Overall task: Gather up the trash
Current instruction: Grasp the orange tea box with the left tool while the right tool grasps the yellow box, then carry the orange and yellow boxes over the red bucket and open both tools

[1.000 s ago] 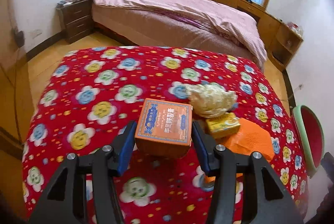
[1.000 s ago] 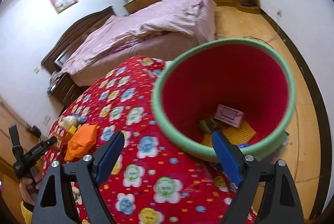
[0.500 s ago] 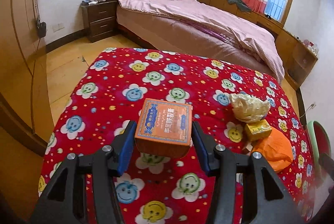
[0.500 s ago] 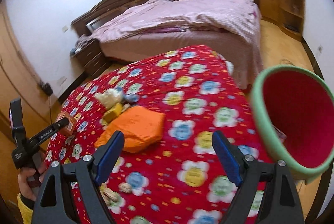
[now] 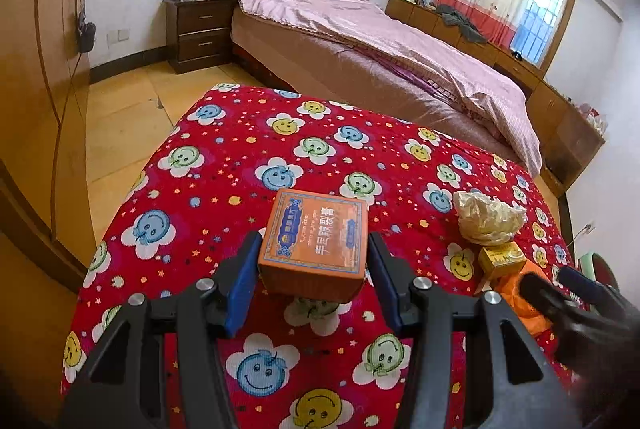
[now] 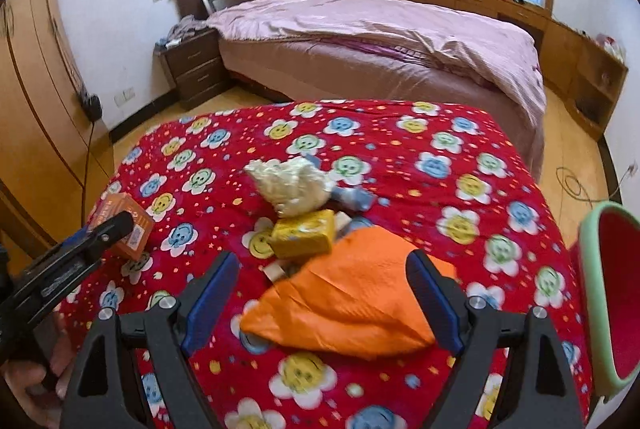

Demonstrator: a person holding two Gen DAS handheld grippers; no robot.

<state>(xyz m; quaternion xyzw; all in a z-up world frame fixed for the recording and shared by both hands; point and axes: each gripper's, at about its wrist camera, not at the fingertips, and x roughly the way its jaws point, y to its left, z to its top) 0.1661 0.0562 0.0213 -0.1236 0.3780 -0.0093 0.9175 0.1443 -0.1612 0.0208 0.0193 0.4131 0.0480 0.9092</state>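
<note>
Grip status, left: left gripper (image 5: 312, 271) is clamping the orange box (image 5: 316, 241) between its blue pads; the box is sitting square, its lower edge hanging just above the red blanket (image 5: 224, 165).
Grip status, right: right gripper (image 6: 320, 293) is standing with jaws wide apart and holding nothing, hovering over the near end of the orange bag (image 6: 352, 305).
Trash remaining: orange bag is lying flat on the blanket; yellow box (image 6: 304, 239) is touching the bag's far edge; crumpled paper wad (image 6: 290, 185) is sitting just beyond the yellow box.
Bin position: green-rimmed bin (image 6: 600, 293) is standing off the blanket's edge, to the right of the orange bag, only partly in view.
Risk, bag pickup: bag is looking limp and wider than a firm pinch wants; jaws closing on loose film are likely to be catching one layer only, or snagging the blanket pile with it.
Risk, neighbours: lifting the bag is likely to be dragging or tipping the yellow box resting against it, possibly off the blanket.
Risk, held box: box is being held by its side faces alone; a sharp swing toward the bin is risking slip.
Risk, collision: left gripper is working near the bag's left side; both tools heading for the bin together are risking contact.
</note>
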